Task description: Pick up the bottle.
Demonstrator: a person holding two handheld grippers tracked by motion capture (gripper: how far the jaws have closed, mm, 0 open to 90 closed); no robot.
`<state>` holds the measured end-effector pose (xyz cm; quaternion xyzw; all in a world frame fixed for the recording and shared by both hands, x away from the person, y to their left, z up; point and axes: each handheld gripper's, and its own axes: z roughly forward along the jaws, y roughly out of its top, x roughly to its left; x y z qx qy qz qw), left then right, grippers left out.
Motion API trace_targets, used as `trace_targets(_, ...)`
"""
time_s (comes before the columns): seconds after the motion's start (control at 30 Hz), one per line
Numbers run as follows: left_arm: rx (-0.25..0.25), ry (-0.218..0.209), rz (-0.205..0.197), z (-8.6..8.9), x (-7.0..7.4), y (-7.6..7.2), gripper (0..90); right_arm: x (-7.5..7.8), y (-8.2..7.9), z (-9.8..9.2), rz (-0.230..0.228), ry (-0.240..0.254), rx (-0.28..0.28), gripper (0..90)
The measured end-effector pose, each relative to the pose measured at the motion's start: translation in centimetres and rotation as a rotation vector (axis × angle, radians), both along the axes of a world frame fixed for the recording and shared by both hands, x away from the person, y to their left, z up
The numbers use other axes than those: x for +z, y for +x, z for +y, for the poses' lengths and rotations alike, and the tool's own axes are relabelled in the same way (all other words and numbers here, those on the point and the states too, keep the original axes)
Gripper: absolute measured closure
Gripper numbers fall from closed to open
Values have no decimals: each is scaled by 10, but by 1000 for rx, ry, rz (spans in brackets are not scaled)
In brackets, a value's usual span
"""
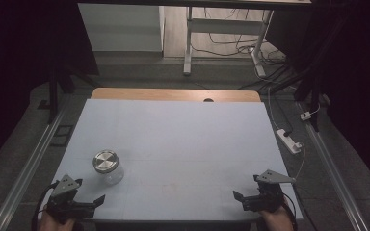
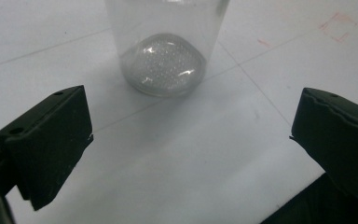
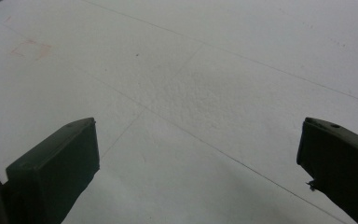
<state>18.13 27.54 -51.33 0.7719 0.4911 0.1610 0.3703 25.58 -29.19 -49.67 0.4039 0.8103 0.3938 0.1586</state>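
Note:
A clear glass jar [image 1: 108, 167] with a metal lid stands upright on the pale table [image 1: 173, 139], near the front left. In the left gripper view the jar [image 2: 165, 51] rises just beyond the jaws, apart from them. My left gripper [image 1: 87, 196] sits at the front left corner, open, a short way in front of the jar. In its own view the left gripper [image 2: 191, 140] has bare table between its jaws. My right gripper [image 1: 243, 195] rests open at the front right edge. Under the right gripper [image 3: 198, 158] lies plain table surface.
A white power strip [image 1: 289, 140] with a cable lies off the table's right side. A wooden strip [image 1: 173, 94] runs along the far edge. Metal rails [image 1: 29, 168] flank the table, and a desk frame [image 1: 221, 33] stands beyond it.

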Motion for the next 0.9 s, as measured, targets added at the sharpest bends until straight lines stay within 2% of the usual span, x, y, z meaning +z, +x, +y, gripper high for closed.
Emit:
trace_targets(0.2, -24, -38, -13, 1, -1, 7, 0, 0, 0, 0, 0, -2, 0, 0)
trace_targets(0.27, -29, -47, -5, 0, -2, 10, 0, 0, 0, 0, -3, -4, 1, 0)
trace_targets(0.6, -28, -56, -29, -5, -6, 24, 0, 0, 1, 2, 0, -9, 7, 0)
trace_targets(0.77, -31, -75, -9, -6, -6, 34, 0, 0, 2, 2, 0, -11, 8, 0)
trace_targets(0.9, -24, -41, -10, -9, -7, 43, 0, 0, 1, 1, 2, -9, 4, 0)
